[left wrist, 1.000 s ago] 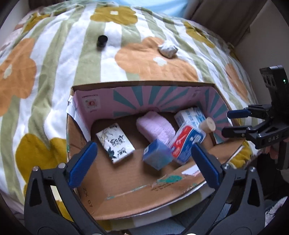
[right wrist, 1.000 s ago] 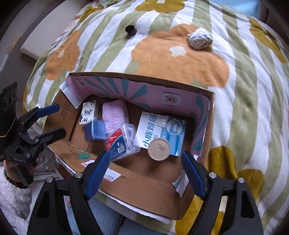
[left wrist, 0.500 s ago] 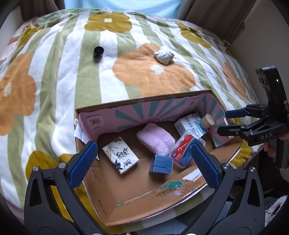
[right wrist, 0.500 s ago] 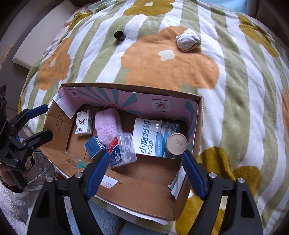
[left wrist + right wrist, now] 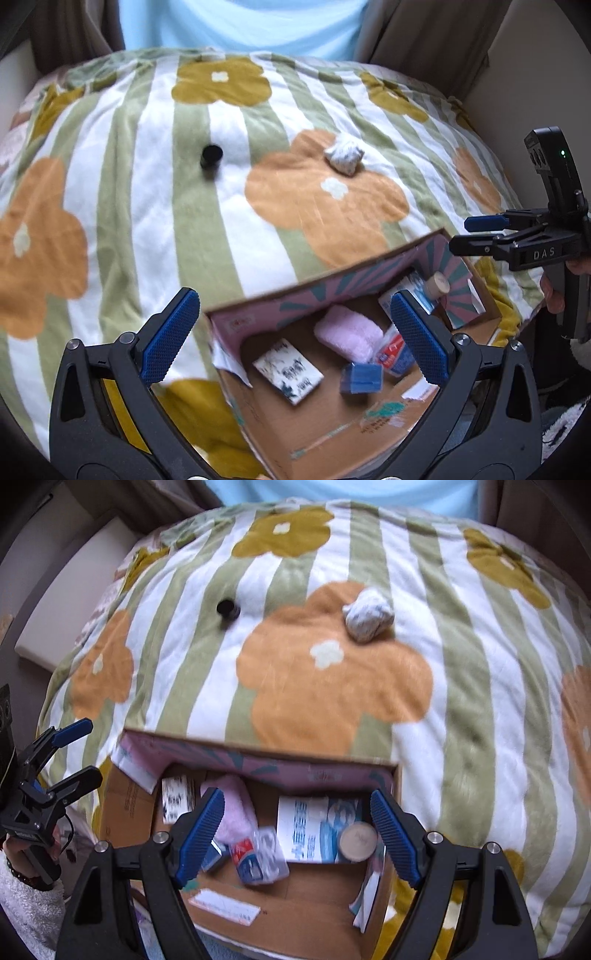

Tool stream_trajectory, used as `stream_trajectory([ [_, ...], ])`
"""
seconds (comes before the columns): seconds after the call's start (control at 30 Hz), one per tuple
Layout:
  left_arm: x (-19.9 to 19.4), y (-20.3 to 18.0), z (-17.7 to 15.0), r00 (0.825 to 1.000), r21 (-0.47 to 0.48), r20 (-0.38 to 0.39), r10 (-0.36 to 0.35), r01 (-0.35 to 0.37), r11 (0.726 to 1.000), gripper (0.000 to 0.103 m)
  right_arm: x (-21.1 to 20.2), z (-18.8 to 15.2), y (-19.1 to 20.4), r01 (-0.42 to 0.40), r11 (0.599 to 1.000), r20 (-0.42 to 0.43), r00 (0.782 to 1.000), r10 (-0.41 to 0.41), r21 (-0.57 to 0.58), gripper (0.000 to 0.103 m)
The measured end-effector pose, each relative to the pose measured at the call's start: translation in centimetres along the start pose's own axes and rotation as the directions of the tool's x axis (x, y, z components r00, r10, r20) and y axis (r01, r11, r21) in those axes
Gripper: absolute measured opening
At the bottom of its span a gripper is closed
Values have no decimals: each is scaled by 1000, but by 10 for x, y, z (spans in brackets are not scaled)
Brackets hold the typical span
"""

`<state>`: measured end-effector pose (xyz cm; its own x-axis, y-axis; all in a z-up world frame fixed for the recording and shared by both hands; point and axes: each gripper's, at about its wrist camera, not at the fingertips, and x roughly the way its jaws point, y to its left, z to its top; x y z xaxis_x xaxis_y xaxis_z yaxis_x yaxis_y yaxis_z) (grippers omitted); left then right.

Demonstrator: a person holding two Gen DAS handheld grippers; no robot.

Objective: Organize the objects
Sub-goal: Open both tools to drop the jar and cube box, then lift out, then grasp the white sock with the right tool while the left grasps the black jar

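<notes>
While both sets of tongs stand wide apart with nothing between their blue pads, the step in hand looks like fetching one of the two things not yet packed. The left gripper point(image 5: 291, 339) hangs above the near left corner of the open brown cardboard box with a pink and teal printed inner wall point(image 5: 280, 306), and the right gripper point(image 5: 297, 834) hangs over the box's right half. Inside lie a fluffy pink cloth roll point(image 5: 349, 338), a white packet with black print point(image 5: 288, 371), a small blue box point(image 5: 360, 378), a clear plastic packet with a red and blue label point(image 5: 258, 856), a flat white and blue carton point(image 5: 314, 825) and a beige round lid point(image 5: 358, 842).

Out on the green-striped blanket with orange and mustard flowers point(image 5: 147, 192), well apart from the box, sit a small black cylinder point(image 5: 210, 157) and a crumpled white and grey wad point(image 5: 344, 158). To do this well, I would send each gripper to the item on its own side: left to the cylinder, right to the wad. The cylinder may roll on soft plush, so straddle it squarely and close across its round body. The wad should squash easily; a gentle pinch low down ought to suffice. Approach from above so the pads do not snag the pile.
</notes>
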<state>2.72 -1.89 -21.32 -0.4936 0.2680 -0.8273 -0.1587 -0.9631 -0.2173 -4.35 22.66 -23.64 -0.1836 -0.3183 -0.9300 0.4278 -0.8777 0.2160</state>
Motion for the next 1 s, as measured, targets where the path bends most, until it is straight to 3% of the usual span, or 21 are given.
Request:
stream_trajectory([
  [0.23, 10, 31, 50, 1000, 33, 24, 16, -16, 999, 103, -5, 50, -4, 44, 998, 78, 996, -48, 51, 78],
  [0.37, 25, 56, 76, 998, -1, 61, -7, 7, 1000, 103, 9, 82, -13, 85, 989, 87, 992, -96, 123, 78],
  [0.67, 97, 95, 117, 996, 26, 78, 39, -41, 999, 103, 53, 135, -33, 74, 945, 110, 987, -114, 319, 78],
  [1.0, 179, 127, 137, 998, 45, 48, 26, -29, 999, 103, 113, 164, -58, 190, 880, 73, 967, -246, 436, 78],
])
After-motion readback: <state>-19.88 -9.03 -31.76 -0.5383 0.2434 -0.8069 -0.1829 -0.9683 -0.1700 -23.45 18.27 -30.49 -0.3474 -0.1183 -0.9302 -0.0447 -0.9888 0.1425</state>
